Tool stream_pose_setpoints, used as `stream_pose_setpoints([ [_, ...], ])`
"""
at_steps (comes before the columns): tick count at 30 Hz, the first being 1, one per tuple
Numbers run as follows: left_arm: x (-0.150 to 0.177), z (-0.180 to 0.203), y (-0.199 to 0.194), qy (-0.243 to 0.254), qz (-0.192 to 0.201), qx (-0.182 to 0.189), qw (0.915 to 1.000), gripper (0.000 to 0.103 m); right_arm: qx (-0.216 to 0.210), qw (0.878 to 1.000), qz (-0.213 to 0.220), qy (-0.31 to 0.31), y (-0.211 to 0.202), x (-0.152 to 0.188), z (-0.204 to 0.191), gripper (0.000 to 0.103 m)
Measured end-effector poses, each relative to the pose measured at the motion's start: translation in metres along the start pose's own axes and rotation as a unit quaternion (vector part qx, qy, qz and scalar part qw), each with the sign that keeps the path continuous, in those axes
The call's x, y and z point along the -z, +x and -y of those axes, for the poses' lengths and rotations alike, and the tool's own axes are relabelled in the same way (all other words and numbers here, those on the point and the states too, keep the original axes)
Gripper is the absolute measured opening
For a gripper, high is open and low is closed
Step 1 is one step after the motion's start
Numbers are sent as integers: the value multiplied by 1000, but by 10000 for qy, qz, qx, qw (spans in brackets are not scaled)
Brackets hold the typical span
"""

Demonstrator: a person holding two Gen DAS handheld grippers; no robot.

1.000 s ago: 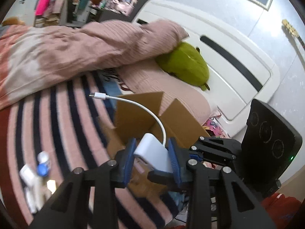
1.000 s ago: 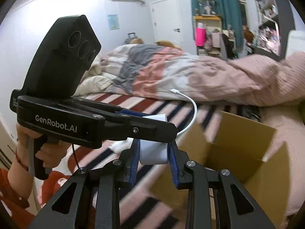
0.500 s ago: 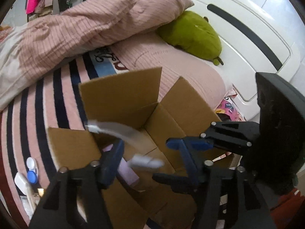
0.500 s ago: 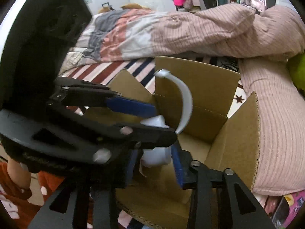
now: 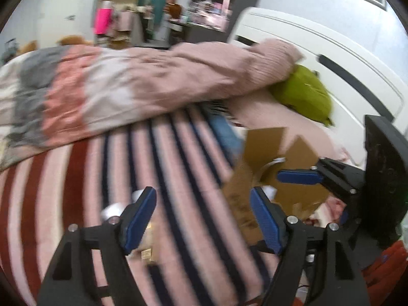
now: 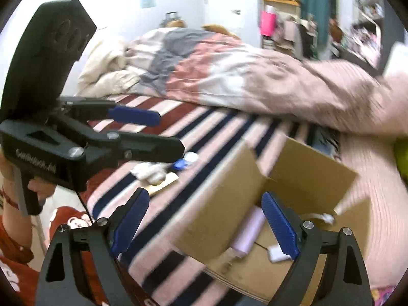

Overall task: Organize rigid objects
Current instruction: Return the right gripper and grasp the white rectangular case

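Observation:
An open cardboard box (image 6: 306, 168) stands on the striped bed; it also shows in the left wrist view (image 5: 265, 153). Inside lie a white charger block (image 6: 276, 253), its white cable (image 6: 320, 215) and a pale pink item (image 6: 248, 232). My right gripper (image 6: 204, 223) is open and empty above the box's near left flap. My left gripper (image 5: 204, 219) is open and empty over the striped cover, left of the box; it also appears in the right wrist view (image 6: 142, 130). Several small white and blue items (image 6: 163, 169) lie on the cover, blurred.
A rumpled pink, grey and white duvet (image 5: 122, 89) crosses the bed behind. A green plush (image 5: 303, 94) lies against the white headboard (image 5: 339, 58). Shelves and furniture (image 6: 293, 17) stand at the far wall. The bed edge is at the lower left (image 6: 84, 199).
Both grippers held the white charger together; both opened and it dropped into the box. Both have since pulled back and swung left, toward the small items on the cover.

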State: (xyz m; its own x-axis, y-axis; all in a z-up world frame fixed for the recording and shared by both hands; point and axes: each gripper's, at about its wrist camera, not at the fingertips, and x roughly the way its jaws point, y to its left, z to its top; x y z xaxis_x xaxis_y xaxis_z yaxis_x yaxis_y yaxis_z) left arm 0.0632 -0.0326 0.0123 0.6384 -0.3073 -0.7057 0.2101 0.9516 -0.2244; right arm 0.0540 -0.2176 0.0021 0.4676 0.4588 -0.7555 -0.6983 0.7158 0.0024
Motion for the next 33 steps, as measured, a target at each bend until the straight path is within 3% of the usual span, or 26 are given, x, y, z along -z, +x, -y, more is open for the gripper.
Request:
stream_pose_setpoints([
  [5,32,-61,-19,-347,73,-487,9982,73,-562,9982,-22,-231,37,-18,-53,89],
  [8,54,-92,-19,-542,20,-665,9963,73,-1031,9938,-314,-254,78,-21,-78,89],
  [10,68,-110,-15,-694,-31,-710,9951,73,-1127,9922,-481,-242,103,-18,-87,89],
  [18,101,-152,3,-1007,-200,-792,9916,73,-751,9874,-981,-986,192,-15,-114,89],
  [22,107,-163,8,-1127,-224,-782,9903,73,-373,9785,-1310,-1547,227,-18,-123,89],
  [27,111,-171,16,-1219,-314,-784,9889,73,-242,9689,-1579,-1888,256,-14,-125,90],
  [33,111,-167,15,-1227,-350,-762,9889,73,-130,9654,-1608,-2050,260,-11,-129,85],
])
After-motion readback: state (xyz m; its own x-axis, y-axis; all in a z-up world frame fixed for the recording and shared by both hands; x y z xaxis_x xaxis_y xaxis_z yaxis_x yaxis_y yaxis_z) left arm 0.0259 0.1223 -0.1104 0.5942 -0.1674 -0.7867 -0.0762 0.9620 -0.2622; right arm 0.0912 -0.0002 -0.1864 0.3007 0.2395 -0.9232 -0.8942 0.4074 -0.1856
